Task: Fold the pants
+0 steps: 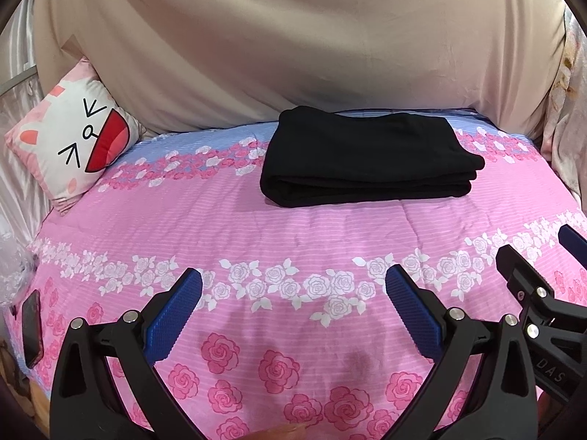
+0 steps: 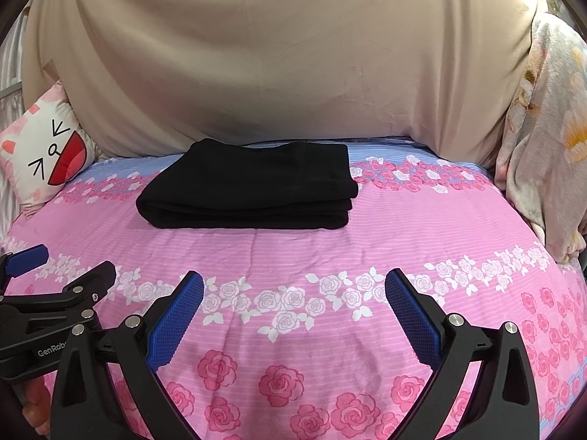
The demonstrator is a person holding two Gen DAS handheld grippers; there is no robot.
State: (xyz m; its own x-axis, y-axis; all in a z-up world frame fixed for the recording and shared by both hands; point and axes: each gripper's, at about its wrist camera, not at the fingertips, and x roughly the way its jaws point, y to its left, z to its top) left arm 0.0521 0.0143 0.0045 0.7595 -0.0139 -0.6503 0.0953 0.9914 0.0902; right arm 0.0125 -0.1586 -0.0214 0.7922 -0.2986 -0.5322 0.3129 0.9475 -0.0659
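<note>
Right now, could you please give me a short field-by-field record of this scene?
surface: bed with pink rose bedspread
pants: black pants, folded into a flat stack, lying towards the far side of the bed
left gripper: left gripper open, holding nothing, short of the pants
right gripper: right gripper open, holding nothing, short of the pants
cushion: cat-face cushion at far left
phone: dark phone at left edge

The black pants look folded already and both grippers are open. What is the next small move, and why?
Probably none on the cloth: keep both grippers back and stop. The pants lie as a neat stack of layers on the bedspread, edges roughly aligned. The left gripper and right gripper are open, empty and well short of the stack, so the fold seems finished.
</note>
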